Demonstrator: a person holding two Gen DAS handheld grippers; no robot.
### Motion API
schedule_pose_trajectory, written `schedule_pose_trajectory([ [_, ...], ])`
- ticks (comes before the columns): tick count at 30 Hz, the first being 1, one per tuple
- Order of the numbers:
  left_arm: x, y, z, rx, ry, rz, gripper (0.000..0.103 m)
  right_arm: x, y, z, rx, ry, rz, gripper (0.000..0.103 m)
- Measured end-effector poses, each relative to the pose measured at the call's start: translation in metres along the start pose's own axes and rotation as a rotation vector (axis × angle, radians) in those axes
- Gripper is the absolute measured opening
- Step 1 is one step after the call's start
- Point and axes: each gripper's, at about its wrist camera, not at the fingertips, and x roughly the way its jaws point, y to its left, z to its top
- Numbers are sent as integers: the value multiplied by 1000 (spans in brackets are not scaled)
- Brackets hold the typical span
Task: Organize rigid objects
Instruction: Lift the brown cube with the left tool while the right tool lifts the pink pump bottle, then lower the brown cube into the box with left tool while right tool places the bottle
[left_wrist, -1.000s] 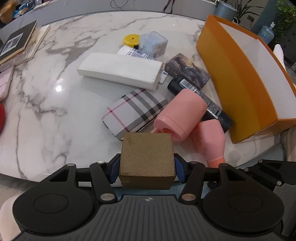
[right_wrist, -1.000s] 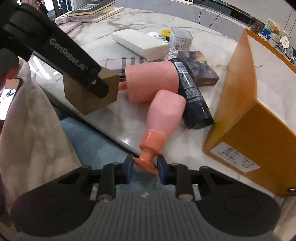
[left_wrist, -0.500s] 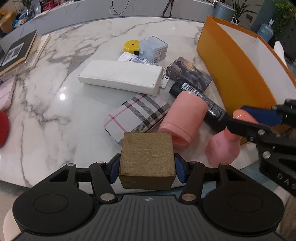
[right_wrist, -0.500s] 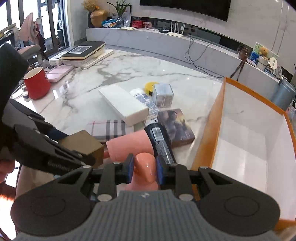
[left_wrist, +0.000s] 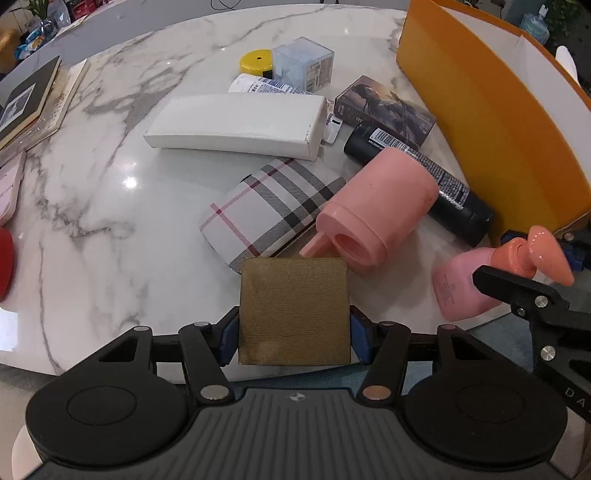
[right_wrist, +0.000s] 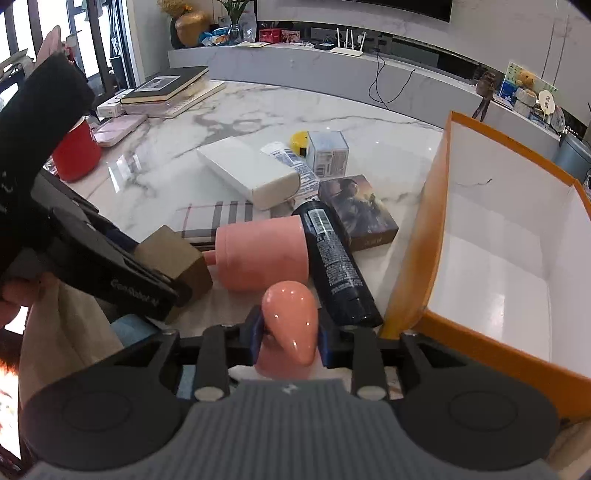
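Observation:
My left gripper (left_wrist: 294, 328) is shut on a brown cube box (left_wrist: 293, 306), held just above the near edge of the marble table (left_wrist: 92, 206). Low at the right of the left wrist view hangs a pink pump bottle (left_wrist: 461, 291), clear of the table. My right gripper (right_wrist: 290, 338) grips it at the neck under the pump head (right_wrist: 290, 314). Its jaws are opening, with the neck still between the pads. The open orange box (right_wrist: 436, 236) with a white inside stands just right of the bottle.
A larger pink bottle (left_wrist: 384, 206), a black tube (left_wrist: 443, 184), a plaid case (left_wrist: 269, 206), a white case (left_wrist: 236, 122), a picture box (left_wrist: 384, 107), a clear cube (left_wrist: 303, 66) and a yellow lid (left_wrist: 256, 62) lie mid-table. A red mug (right_wrist: 75, 155) and books (right_wrist: 166, 85) sit far left.
My right gripper lifted the pump bottle off the table by its neck and swung it upright toward the orange box. The left gripper and its brown box barely moved.

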Motion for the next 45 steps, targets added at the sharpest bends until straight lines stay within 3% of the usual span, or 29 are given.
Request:
schedule_pose_trajectory([
  [4,4,-2,4,1,20,12,70,1,-2,0,14,1,-4,35],
  [6,5,-1,5,-5,31,8,68,0,-3,1,27,3,9,28],
  [10,1,0,3,-12,9,-10,67,-5,-6,2,33,-4,4,25],
  [24,-83,-26,20,49,-167,-33,67,-62,-30,38,76,-141,71,25],
  [31,-121,-69,55,209,-300,-84,67,-104,-70,70,115,-237,55,25],
  [36,-129,-114,89,426,-379,-110,67,-115,-113,87,168,-249,-16,25],
  [45,-76,-189,146,783,-384,-126,67,-72,-202,88,321,-162,-90,25],
])
